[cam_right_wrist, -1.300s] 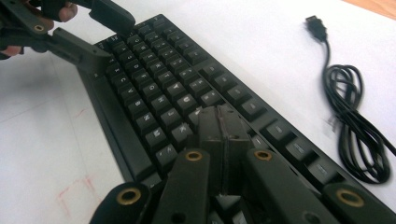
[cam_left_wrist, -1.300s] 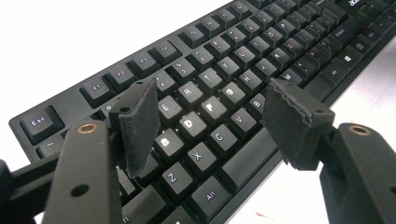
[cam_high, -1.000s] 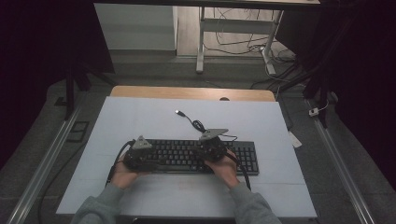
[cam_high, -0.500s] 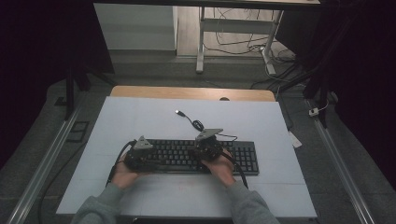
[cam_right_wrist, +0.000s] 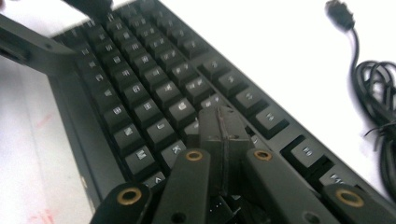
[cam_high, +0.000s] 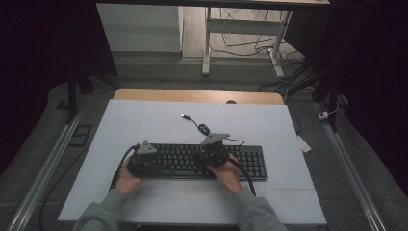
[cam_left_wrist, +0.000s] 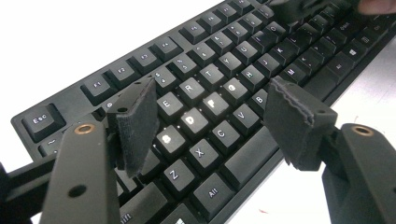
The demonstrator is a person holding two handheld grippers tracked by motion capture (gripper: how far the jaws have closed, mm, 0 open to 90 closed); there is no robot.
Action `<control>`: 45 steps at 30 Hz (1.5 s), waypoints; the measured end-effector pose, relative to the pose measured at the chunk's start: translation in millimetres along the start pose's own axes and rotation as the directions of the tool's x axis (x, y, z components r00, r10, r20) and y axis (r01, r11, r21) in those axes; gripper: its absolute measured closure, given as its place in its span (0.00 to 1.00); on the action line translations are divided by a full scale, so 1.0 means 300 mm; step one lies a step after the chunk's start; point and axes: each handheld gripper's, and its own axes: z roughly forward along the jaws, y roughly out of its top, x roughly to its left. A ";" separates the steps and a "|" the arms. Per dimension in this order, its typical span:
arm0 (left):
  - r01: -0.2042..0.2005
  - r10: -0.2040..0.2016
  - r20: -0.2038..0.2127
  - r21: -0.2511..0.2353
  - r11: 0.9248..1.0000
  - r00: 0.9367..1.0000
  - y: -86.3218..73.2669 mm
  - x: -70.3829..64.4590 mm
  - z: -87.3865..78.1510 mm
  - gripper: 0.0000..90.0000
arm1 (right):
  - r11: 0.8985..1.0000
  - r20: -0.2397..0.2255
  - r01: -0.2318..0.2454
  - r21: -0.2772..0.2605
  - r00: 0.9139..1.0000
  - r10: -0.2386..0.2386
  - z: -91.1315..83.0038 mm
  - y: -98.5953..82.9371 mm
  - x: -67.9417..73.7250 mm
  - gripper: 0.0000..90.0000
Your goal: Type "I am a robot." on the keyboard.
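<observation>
A black keyboard (cam_high: pixel 190 161) lies across the middle of the white table. My left gripper (cam_high: pixel 143 161) hovers over its left end. In the left gripper view the gripper (cam_left_wrist: pixel 210 93) is open, its two pads (cam_left_wrist: pixel 135 121) straddling the letter keys (cam_left_wrist: pixel 212 100) with nothing between them. My right gripper (cam_high: pixel 214 153) is over the keyboard's right-of-centre part. In the right gripper view the gripper (cam_right_wrist: pixel 222 122) is shut, its pads pressed together empty, with the tip low over a row of keys (cam_right_wrist: pixel 140 74). Whether it touches a key I cannot tell.
The keyboard's black cable (cam_high: pixel 204 129) coils behind it and ends in a loose USB plug (cam_high: pixel 184 116); it is also in the right gripper view, cable (cam_right_wrist: pixel 376 98) and plug (cam_right_wrist: pixel 339 11). Bare white table top (cam_high: pixel 144 120) lies behind the keyboard.
My right gripper has edged slightly left over the keyboard. The left gripper and the keyboard have stayed in place.
</observation>
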 end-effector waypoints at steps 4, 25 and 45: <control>0.003 -0.003 -0.003 -0.002 1.000 1.000 -0.001 0.002 -0.003 0.39 | 1.000 -0.005 -0.006 -0.026 1.000 0.006 -0.030 0.000 -0.002 1.00; 0.035 -0.036 -0.043 -0.031 0.999 0.998 -0.007 0.029 -0.022 0.39 | 0.995 0.011 -0.034 -0.089 0.999 0.035 -0.169 -0.089 -0.011 0.58; 0.036 -0.037 -0.019 -0.019 0.999 0.999 -0.003 0.016 -0.009 0.42 | 0.996 0.015 -0.021 -0.092 1.000 0.023 -0.192 -0.118 -0.007 0.55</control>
